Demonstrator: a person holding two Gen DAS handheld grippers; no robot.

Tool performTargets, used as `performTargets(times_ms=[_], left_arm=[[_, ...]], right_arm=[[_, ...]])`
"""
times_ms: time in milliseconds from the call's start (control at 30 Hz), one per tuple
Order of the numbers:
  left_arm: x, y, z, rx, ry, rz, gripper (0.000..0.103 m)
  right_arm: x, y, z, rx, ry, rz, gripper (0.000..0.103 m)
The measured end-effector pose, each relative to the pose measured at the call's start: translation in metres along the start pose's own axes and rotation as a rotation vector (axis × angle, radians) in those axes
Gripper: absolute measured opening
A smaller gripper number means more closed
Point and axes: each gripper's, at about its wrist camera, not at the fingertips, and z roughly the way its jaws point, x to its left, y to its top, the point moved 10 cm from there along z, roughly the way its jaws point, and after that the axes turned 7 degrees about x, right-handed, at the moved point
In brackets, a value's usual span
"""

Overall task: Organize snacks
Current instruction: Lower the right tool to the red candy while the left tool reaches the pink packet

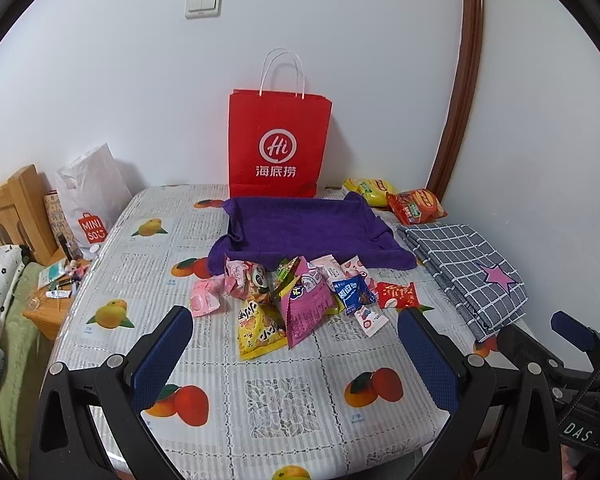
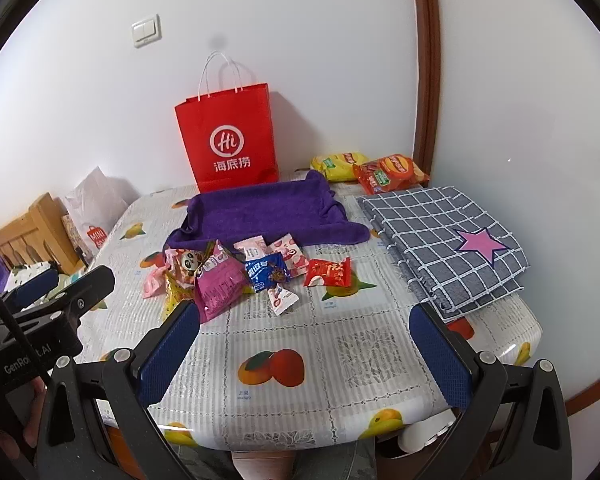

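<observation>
Both your grippers hang wide open w/ nothing held: left gripper (image 1: 294, 332), right gripper (image 2: 304, 330). Jaws on each are spread abt as far as they look able to go.

Ahead of both, on the fruit-print plastic-covered surface (image 1: 284, 396), sits the heap of small snack packets (image 1: 300, 296). From left jaws it lies dead ahead, centred betw the blue pads; from right jaws it's ahead and off to the left. So left is prob the better-placed arm.

Nearest piece: pink/magenta triangular foil packet (image 1: 306, 308), long axis running roughly toward you, tip pointing near-left. Yellow crinkled packet (image 1: 258, 332) beside it, partly under. Red sweet wrapper (image 2: 328, 273) lies apart at the heap's right, crosswise, closer to right jaws.

Behind heap, touching it: purple towel-lined tray (image 1: 308, 232), empty – likely destination.

Right of it: folded grey checked cloth w/ pink star (image 2: 444, 240). Far right corner: yellow and orange crisp bags (image 2: 370, 170), brand not legible.

Against wall: red paper carrier bag (image 1: 278, 144), reads "Hi 海底捞". Off the left edge: white plastic bag (image 1: 90, 200), "MINISO".
</observation>
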Motion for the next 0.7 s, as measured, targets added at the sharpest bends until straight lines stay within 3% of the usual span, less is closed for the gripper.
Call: performTargets(times_ms=[333,700], left_arm=[[0.024,0.005,0.041,0.047,0.015,-0.023,0.103],[0.069,-0.021,0.107,0.168,0.06,-0.082,0.103]], right_arm=[[0.0,0.006,0.042,0.029,-0.023,-0.005,0.103],[-0.014,0.002,0.114,0.102,0.009,0.017,0.103]])
